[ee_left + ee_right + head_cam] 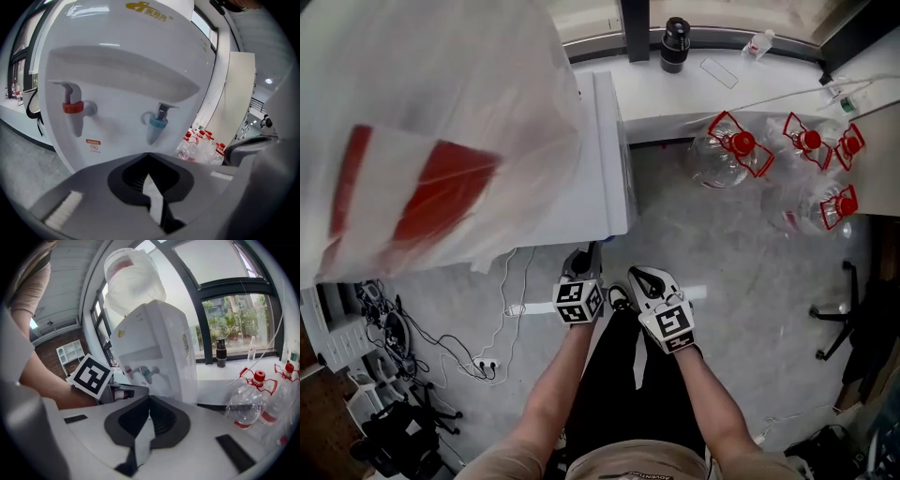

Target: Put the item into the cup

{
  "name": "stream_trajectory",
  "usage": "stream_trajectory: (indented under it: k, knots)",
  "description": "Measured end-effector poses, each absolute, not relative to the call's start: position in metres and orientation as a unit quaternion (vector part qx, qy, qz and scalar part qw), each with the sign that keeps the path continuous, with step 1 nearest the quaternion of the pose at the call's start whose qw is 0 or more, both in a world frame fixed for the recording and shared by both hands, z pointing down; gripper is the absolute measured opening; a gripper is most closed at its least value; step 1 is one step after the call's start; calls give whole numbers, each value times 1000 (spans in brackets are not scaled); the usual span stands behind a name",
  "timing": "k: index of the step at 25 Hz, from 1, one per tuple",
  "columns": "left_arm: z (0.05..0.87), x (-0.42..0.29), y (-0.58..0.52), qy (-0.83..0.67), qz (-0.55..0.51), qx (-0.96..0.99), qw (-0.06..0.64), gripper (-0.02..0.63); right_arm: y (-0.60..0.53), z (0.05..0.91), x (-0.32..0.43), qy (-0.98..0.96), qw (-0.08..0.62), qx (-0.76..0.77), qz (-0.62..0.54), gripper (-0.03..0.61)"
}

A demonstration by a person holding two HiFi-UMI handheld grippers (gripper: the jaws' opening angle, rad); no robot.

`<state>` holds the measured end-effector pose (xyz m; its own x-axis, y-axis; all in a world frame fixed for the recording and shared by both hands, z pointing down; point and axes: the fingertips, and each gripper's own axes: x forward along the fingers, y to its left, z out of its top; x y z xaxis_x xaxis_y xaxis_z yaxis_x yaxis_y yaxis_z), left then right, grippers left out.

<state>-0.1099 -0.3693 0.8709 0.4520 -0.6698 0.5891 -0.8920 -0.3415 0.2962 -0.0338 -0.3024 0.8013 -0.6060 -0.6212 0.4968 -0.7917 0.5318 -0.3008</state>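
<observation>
The left gripper (583,253) has its fingers (93,192) pressed together with nothing between them, and the right gripper (641,275) is the same: fingers (197,446) closed on each other and empty. The two grippers are held side by side, nearly touching, low over the grey floor (750,281) in front of the person's legs. Both point at the white water dispenser (117,89) just beyond them. Its red tap (72,107) is on the left and its blue tap (157,124) on the right. On top of it sits a big water bottle wrapped in a thin white bag (422,122).

Further right, a cluster of clear plastic jugs with red caps and handles (731,150) lies on the floor against a white table (722,94) under the window. A dark flask (675,44) stands upright on it. To the near left, cables and a power strip (487,364) trail across the floor. I cannot tell where the cup or the item is.
</observation>
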Motion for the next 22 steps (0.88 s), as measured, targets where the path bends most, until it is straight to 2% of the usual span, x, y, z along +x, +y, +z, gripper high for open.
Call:
stream_trajectory:
  k: [15, 22]
  knots:
    - [906, -102, -387, -487, 200, 788, 320, 9, -314, 814, -22, -856, 185, 411, 254, 12]
    - [911, -94, -387, -480, 212, 797, 298, 9, -303, 822, -22, -857, 188, 401, 262, 11]
